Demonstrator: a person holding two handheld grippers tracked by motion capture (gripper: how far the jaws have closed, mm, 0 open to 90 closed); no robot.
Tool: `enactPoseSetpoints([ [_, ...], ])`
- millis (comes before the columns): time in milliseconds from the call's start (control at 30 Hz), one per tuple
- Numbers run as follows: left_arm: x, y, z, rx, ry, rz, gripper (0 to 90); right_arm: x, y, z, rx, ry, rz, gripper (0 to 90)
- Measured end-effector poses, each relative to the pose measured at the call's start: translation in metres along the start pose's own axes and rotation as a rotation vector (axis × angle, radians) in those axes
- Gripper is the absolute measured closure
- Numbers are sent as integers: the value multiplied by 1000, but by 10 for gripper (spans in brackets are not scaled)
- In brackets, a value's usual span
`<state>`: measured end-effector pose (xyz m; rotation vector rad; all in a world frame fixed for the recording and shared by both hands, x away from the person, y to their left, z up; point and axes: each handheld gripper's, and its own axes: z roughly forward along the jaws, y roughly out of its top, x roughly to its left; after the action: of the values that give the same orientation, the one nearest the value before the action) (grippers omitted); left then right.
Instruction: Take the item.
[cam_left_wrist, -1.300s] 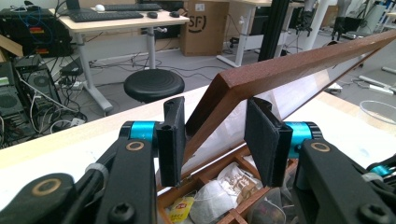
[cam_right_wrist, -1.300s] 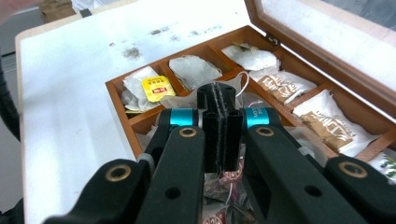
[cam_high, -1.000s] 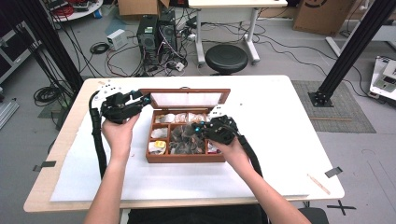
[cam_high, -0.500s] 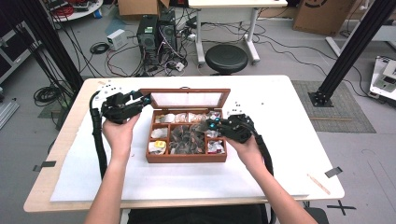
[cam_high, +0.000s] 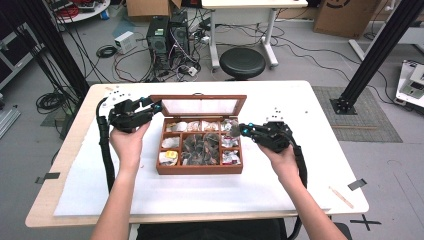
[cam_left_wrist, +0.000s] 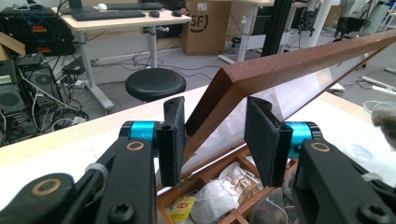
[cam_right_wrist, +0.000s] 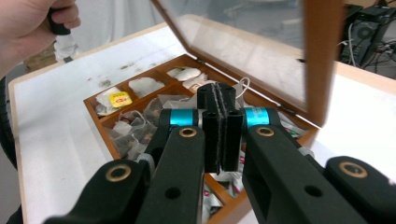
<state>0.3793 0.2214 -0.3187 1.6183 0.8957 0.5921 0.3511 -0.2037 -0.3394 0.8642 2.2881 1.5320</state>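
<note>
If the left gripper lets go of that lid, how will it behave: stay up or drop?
The lid looks stiff: a wooden frame around a clear pane. The left gripper holds it by a corner, leaning up and back over the wooden box. It would probably swing on its back hinge rather than stay put; which way is hard to judge. The pane may be fragile, so ease it.

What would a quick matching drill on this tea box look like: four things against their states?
1. lid
2. left gripper
3. right gripper
4. yellow tea bag

a. jaws pressed together
b. lying in the box's front left compartment
c. raised, glass-panelled
d. jaws clamped on the lid's corner

Pairs: 1-c, 2-d, 3-a, 4-b
</note>
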Motion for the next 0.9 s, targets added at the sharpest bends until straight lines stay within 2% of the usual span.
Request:
enactPoseSetpoints([
  [900,0,0,1,3,4,2,584,-46,-18,-63,-99,-129,101,900],
])
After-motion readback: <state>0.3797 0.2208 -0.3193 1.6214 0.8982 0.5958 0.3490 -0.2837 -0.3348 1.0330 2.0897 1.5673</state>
